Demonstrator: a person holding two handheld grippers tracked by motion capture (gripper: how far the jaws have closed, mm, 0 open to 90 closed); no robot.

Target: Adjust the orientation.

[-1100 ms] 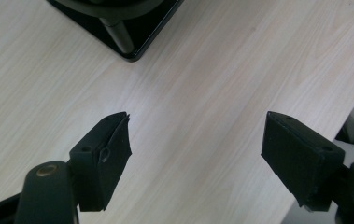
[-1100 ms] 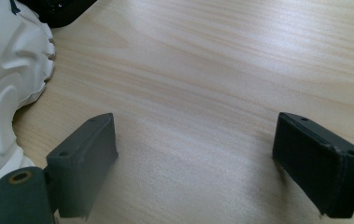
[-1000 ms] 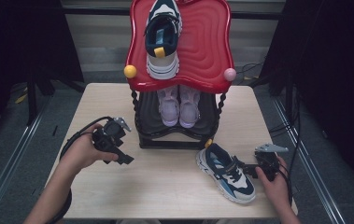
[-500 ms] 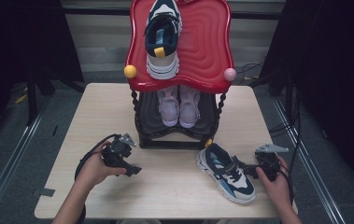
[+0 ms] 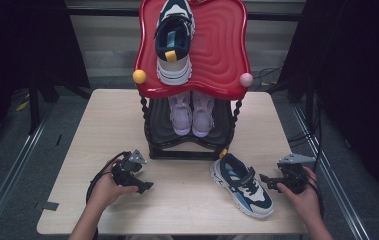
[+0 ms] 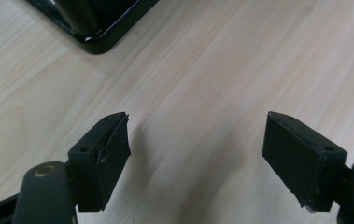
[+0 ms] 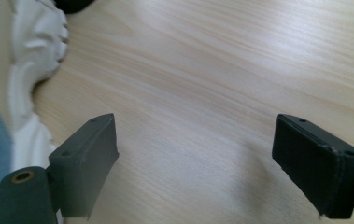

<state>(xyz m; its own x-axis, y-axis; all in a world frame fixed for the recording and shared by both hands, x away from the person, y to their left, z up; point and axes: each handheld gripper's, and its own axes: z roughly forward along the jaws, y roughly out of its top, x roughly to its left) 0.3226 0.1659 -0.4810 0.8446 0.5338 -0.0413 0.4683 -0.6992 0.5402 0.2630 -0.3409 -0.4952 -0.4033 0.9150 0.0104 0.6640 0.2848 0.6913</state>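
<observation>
While the right gripper [image 5: 268, 179] rests low on the table [image 5: 187, 210] with its jaws apart and empty, the blue-and-white sneaker [image 5: 242, 184] lies just beside its tips, sole down, presumably staged for a side grasp. The left gripper [image 5: 144, 187], jaws likewise apart and empty, sits in front of the shoe rack [image 5: 192, 150]. Compared with a second earlier, it has descended to the tabletop; the right gripper has not moved.

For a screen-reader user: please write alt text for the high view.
A sneaker lies on a wooden table before a red-topped shoe rack, between the open left gripper and open right gripper, each held by a hand.
</observation>
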